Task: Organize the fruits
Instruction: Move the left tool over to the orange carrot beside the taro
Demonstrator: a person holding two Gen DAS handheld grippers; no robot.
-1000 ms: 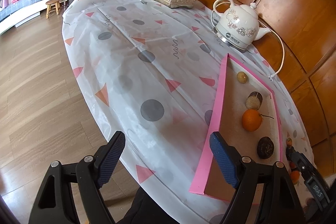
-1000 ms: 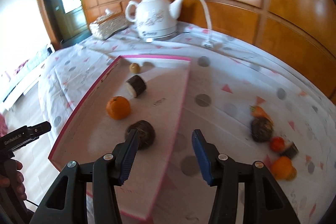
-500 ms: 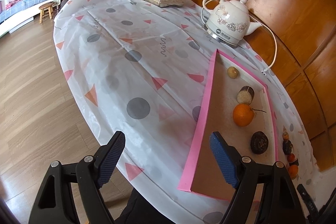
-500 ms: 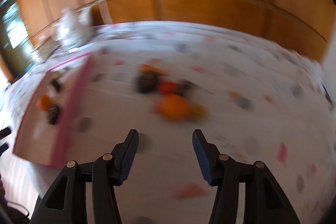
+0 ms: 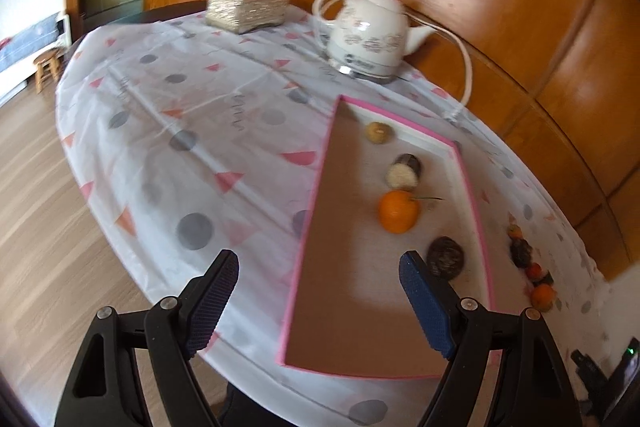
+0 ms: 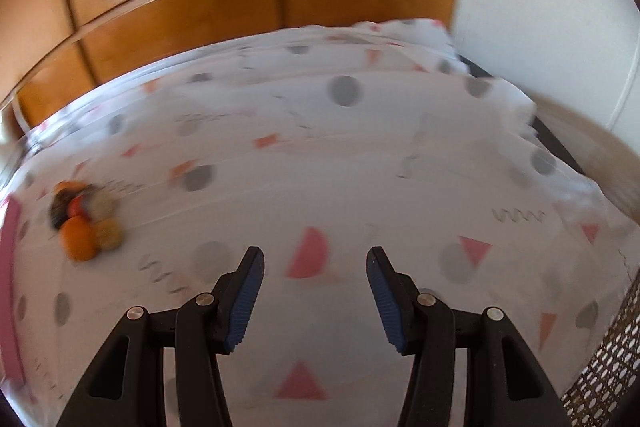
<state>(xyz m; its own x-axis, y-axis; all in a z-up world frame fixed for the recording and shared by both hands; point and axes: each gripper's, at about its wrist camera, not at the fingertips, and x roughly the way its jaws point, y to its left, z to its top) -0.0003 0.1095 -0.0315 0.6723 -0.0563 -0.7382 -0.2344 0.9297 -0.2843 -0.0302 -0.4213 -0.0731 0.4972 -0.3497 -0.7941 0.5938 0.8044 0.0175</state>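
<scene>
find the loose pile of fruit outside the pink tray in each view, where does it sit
Left wrist view: the loose pile of fruit sits at the right edge, on the tablecloth just right of the pink tray.
Right wrist view: the same pile sits blurred at the far left, just right of a strip of the tray's rim.
Shared landmark: the pink tray rim.
</scene>
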